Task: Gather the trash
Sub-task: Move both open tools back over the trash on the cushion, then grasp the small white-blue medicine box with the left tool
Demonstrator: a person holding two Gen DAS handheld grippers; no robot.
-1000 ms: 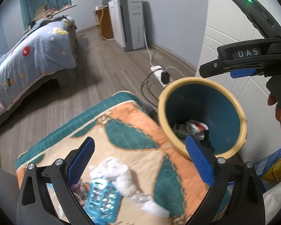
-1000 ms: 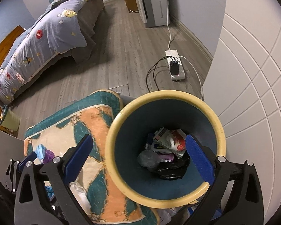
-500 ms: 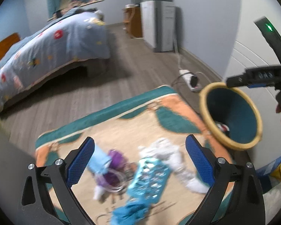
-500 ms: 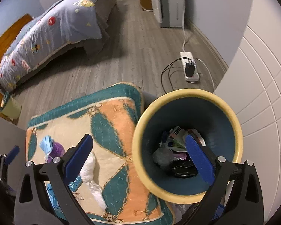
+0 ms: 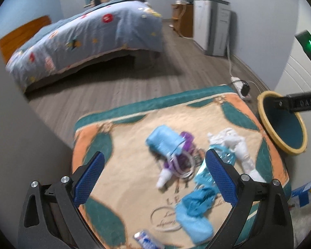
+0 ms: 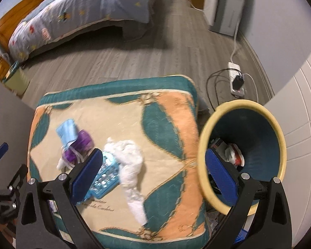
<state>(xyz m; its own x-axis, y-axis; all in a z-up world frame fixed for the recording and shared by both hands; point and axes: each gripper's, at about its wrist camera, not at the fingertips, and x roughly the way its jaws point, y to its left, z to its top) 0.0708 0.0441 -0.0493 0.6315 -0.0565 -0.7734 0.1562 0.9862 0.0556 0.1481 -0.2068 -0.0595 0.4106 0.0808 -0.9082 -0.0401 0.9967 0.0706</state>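
Trash lies on a teal, orange and cream cushion: a light blue mask, a purple wrapper, white tissue, a blue blister pack, crumpled blue plastic and a small packet. My left gripper is open and empty above the cushion's near part. My right gripper is open and empty, above the cushion's right side beside the yellow-rimmed teal bin, which holds trash. The tissue and blister pack show there too.
A bed with a blue quilt stands across the wood floor. A power strip with cables lies by the wall behind the bin. A grey cabinet stands at the back right. A white panelled wall is right of the bin.
Both grippers have swung left, away from the bin and over the cushion. The trash pile has come fully into the left view. Both stay open.
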